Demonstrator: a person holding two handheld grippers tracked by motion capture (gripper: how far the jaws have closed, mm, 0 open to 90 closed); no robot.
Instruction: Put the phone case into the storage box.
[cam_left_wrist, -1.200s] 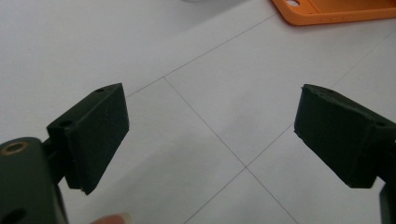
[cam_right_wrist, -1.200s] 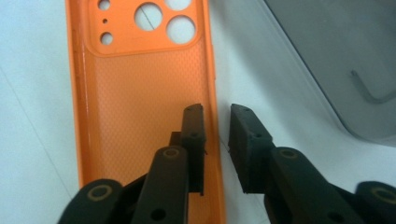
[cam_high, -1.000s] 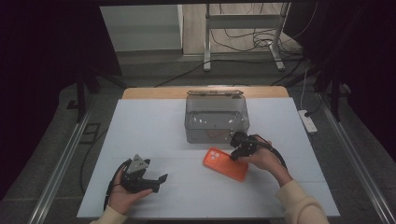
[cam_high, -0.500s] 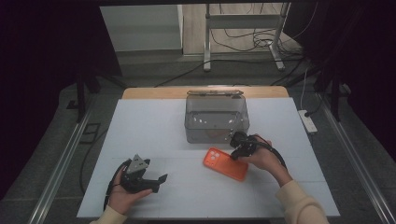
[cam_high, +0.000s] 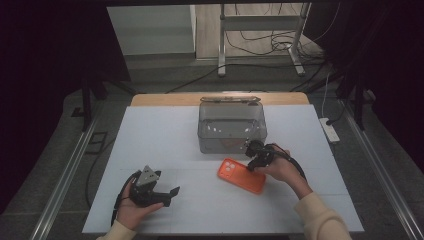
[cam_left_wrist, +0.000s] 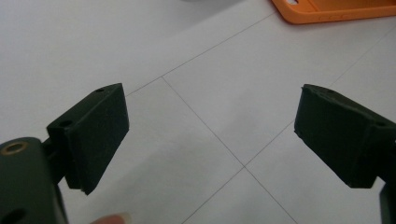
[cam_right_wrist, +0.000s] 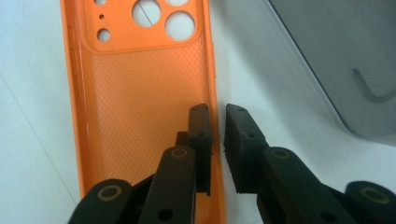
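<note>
An orange phone case (cam_high: 241, 176) lies inner side up on the white table, just in front of the clear box. My right gripper (cam_high: 256, 159) is at its far right edge. In the right gripper view the jaws (cam_right_wrist: 217, 126) straddle the case's (cam_right_wrist: 140, 93) side wall, one inside and one outside, closed to a narrow slit on that rim. My left gripper (cam_high: 170, 195) rests low at the front left of the table, held by a hand. Its jaws (cam_left_wrist: 210, 126) stand wide open over bare table, with a corner of the case (cam_left_wrist: 327, 9) far ahead.
A clear plastic box (cam_high: 231, 127) with a metal handle stands at the back middle of the white table (cam_high: 150, 145); its wall (cam_right_wrist: 336, 60) is close to the right of my right gripper. A power strip (cam_high: 330, 130) lies off the table's right edge.
</note>
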